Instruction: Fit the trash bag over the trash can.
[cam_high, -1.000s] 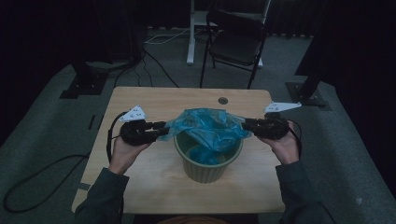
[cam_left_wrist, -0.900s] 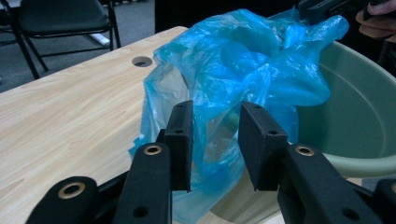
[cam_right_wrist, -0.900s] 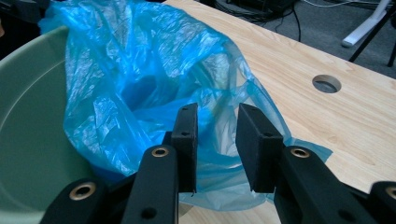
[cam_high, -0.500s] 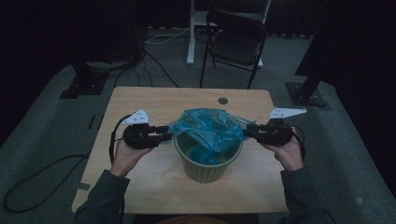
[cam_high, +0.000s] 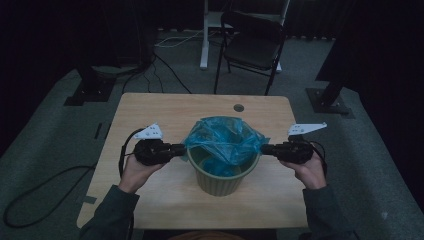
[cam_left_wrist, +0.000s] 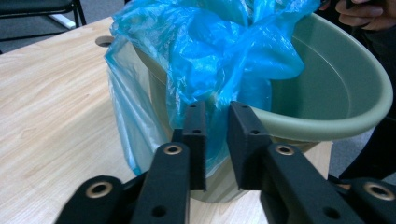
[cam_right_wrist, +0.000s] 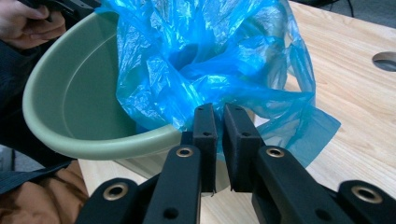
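Thin blue bag (cam_high: 226, 142) being fitted over green bin (cam_high: 220, 182), mid-tabletop (cam_high: 150, 107).
Left gripper (cam_high: 181, 148) and right gripper (cam_high: 263, 148), jaws just closing, pinch the limp, slippery, tearable film at opposite rim edges.

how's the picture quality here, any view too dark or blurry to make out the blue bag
High view: dim and underexposed, room nearly black, yet the blue bag in the green bin reads. Left gripper view: bright and sharp on the bag, near jaws slightly soft. Right gripper view: equally bright, plastic shows shiny glare.
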